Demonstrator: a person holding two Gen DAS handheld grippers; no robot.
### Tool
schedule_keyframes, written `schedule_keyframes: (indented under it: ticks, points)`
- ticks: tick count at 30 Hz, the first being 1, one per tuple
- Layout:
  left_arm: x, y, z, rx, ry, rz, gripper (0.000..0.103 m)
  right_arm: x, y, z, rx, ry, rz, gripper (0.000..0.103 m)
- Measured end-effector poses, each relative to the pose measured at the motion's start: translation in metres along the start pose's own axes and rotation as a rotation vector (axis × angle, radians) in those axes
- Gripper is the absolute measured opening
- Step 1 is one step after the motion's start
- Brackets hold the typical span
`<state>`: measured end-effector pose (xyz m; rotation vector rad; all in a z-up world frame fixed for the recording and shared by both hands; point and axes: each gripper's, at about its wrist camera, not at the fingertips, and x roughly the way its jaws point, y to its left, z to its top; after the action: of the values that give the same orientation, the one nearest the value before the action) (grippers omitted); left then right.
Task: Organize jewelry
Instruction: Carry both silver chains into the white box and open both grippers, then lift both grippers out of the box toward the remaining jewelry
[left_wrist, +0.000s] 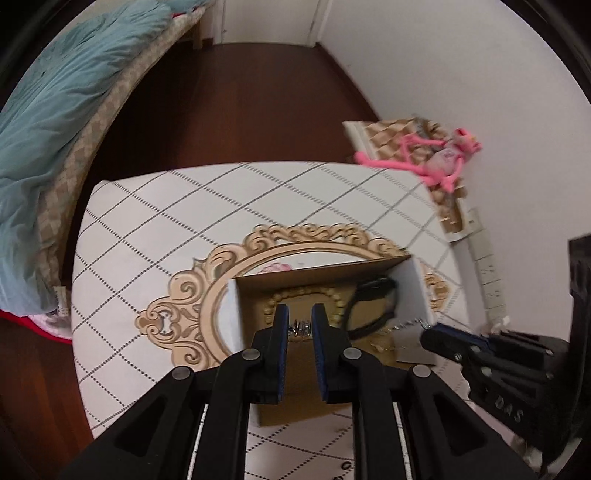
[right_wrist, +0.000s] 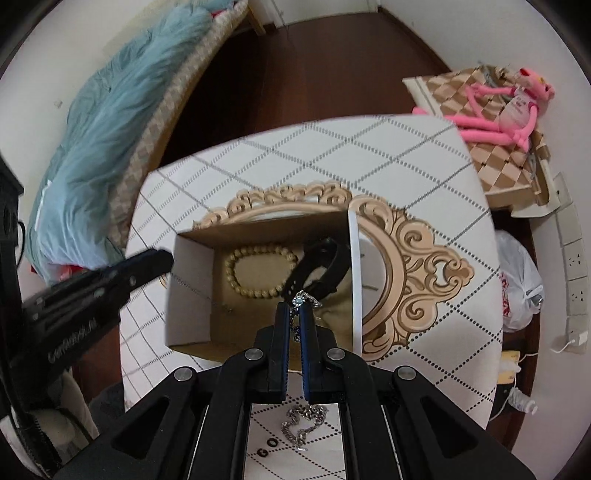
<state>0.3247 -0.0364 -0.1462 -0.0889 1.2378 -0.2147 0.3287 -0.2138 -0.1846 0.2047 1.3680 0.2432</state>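
Left wrist view: ahead of the jaws, an open cardboard box on the white diamond-patterned table, holding a ring of tan wooden beads just beyond the fingertips and a black strap-like band to the right of them. Left gripper clenched on a small silvery piece of jewelry, pinned between the blue pads. Right gripper off to the right, at the box edge, a thin chain trailing from its tip. Right wrist view: same box directly in front, beads ahead and left of the jaws, black band straight ahead. Right gripper grasping a silver chain with a small pale stone setting at the fingertips. Left gripper far left at the box wall. Behind the jaws, a heavier silver chain loose on the table. Pink plush toy far right.
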Motion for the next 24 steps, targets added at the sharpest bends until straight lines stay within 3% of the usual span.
schedule_keyframes:
  ticks: [2,4,5,6,11,13,14,15,17,20,24]
  points:
    - [0.006,0.002,0.003,-0.007,0.015,0.044,0.018,0.008,-0.001,0.001,-0.003,0.027,-0.014,0.006]
    - [0.006,0.003,0.004,-0.002,0.003,0.088,0.037,0.012,-0.001,0.003,-0.004,0.042,-0.015,0.006]
    - [0.005,0.005,0.004,-0.004,-0.007,0.089,0.055,0.015,0.0,0.004,-0.006,0.055,-0.013,0.006]
    - [0.003,0.007,0.003,-0.013,-0.018,0.095,0.065,0.016,-0.001,0.005,-0.003,0.061,-0.015,0.008]
    - [-0.002,0.014,0.003,-0.022,-0.031,0.128,0.066,0.008,0.0,0.008,-0.006,0.031,-0.037,0.033]
    - [-0.007,0.016,-0.001,-0.028,-0.044,0.153,0.069,0.002,0.001,0.007,-0.013,0.01,-0.054,0.034]
    - [-0.009,0.018,-0.004,-0.033,-0.048,0.159,0.076,0.0,0.002,0.007,-0.018,0.003,-0.067,0.038]
    - [-0.01,0.018,-0.006,-0.037,-0.053,0.163,0.086,-0.003,0.003,0.004,-0.029,-0.008,-0.089,0.047]
    - [-0.012,0.018,-0.015,-0.041,-0.065,0.19,0.096,-0.006,0.005,0.0,-0.047,-0.021,-0.138,0.064]
    - [-0.011,0.016,-0.03,-0.039,-0.065,0.231,0.098,-0.006,0.006,-0.012,-0.073,-0.031,-0.197,0.088]
    - [-0.004,0.015,-0.051,-0.048,-0.044,0.245,0.101,-0.002,0.004,-0.028,-0.074,-0.034,-0.244,0.096]
